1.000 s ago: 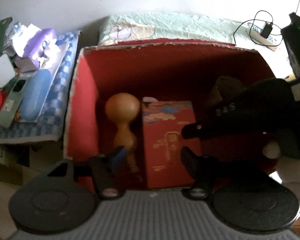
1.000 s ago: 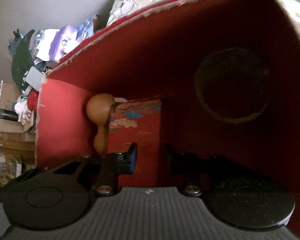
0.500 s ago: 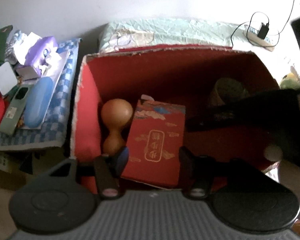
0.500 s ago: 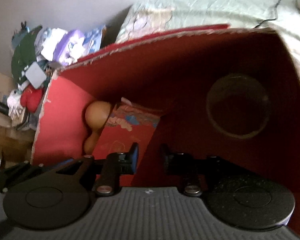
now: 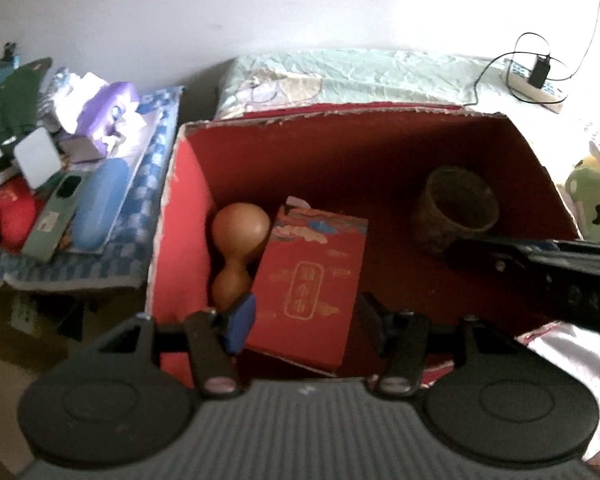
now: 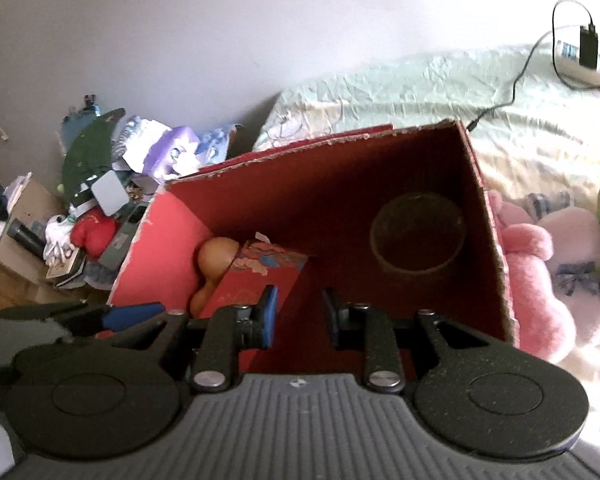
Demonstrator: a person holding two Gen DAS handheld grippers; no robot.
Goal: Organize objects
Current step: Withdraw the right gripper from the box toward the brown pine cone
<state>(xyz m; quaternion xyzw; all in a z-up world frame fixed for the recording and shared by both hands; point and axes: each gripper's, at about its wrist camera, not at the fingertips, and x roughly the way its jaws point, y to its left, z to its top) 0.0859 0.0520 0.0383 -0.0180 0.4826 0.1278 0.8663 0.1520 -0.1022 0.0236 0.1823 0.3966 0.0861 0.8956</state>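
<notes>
Lying inside the red cardboard box (image 5: 188, 216), a flat red packet with gold print (image 5: 312, 284) is leaned beside a tan gourd-shaped piece (image 5: 236, 248), with a brown round cup (image 5: 456, 208) well apart. The left hand-held gripper (image 5: 304, 316) is seen closing above the packet, unpressed; the right hand-held gripper (image 6: 298, 316) is held narrowly parted, empty.

Plain white wall (image 5: 260, 8) behind a pale green bedsheet (image 5: 360, 76)

Both wrist views angled down from above the near rim, close over the red carton (image 5: 188, 216), left view squarer, right view from further right, sharing its interior and the bed (image 6: 420, 84) beyond
</notes>
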